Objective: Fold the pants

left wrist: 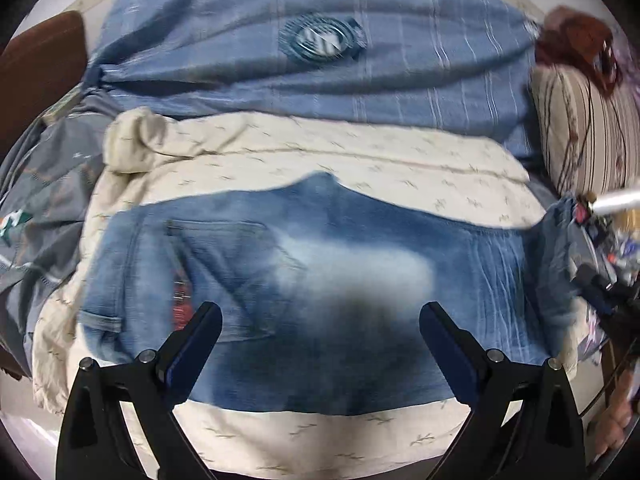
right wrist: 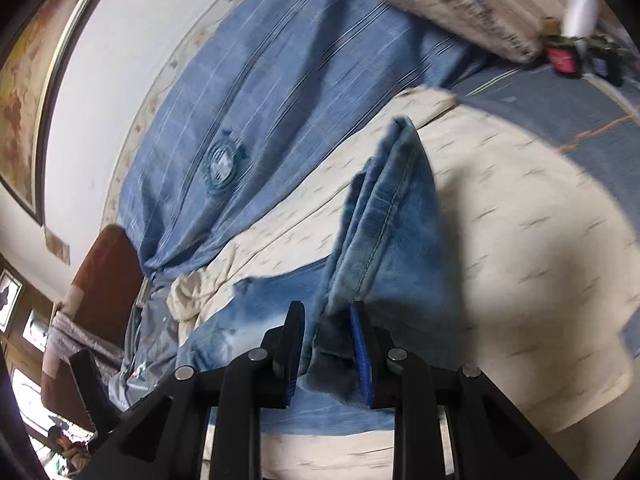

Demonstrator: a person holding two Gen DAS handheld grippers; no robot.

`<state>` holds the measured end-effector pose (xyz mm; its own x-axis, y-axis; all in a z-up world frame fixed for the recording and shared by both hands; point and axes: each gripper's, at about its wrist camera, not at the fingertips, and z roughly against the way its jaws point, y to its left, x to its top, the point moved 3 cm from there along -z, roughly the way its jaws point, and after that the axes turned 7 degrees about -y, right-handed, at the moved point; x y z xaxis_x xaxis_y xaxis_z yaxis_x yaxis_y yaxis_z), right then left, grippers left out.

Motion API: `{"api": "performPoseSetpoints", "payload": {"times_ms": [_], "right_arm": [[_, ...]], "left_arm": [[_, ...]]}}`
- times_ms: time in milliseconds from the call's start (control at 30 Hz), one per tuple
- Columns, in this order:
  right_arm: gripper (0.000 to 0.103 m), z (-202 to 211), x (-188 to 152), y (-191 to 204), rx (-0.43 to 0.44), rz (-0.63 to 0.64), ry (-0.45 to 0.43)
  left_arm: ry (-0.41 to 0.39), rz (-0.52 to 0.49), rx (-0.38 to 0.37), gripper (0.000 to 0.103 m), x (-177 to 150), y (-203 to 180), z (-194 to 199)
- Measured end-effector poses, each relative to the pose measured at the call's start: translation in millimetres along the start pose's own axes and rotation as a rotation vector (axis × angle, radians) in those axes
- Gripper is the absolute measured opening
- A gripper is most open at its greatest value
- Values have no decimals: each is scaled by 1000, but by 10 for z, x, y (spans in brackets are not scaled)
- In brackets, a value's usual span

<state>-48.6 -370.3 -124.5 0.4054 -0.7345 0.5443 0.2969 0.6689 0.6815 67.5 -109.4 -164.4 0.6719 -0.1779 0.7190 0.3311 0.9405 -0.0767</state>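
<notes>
The faded blue jeans (left wrist: 304, 264) lie flat on a cream sheet (left wrist: 328, 152), back pocket up at the left. My left gripper (left wrist: 320, 320) is open and empty, hovering just above the near part of the jeans. My right gripper (right wrist: 328, 320) is shut on the leg end of the jeans (right wrist: 384, 216) and holds it lifted, the hem hanging bunched above the sheet (right wrist: 520, 240). The right gripper also shows at the right edge of the left wrist view (left wrist: 580, 216), holding the raised denim.
A blue striped blanket (left wrist: 304, 40) with a round emblem lies beyond the sheet. A striped pillow (left wrist: 580, 132) is at the right, grey bedding (left wrist: 44, 184) at the left. A brown headboard (right wrist: 104, 272) and white wall (right wrist: 132, 32) stand behind.
</notes>
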Motion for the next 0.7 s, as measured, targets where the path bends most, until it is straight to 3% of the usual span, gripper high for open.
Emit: {"api": "performPoseSetpoints", "payload": {"times_ms": [200,333,467,600,700], "right_arm": [[25,-511,-422,395,10,78,98],[25,-343,-291,268,50,46,24],[32,28,34,-153,-51,1,-96],[56,304,174,-519,-114,-61,-165],[56,368,193,-778,-130,-159,-200]], "left_arm": [[-37,36,21,99,5,335,115],[-23,64,-48,99,-40,390,99],[9,50,-132,99,-61,151,-27],[90,39,-260,99,-77,-338,-299],[169,-7,-310,99,-147,-766,-501]]}}
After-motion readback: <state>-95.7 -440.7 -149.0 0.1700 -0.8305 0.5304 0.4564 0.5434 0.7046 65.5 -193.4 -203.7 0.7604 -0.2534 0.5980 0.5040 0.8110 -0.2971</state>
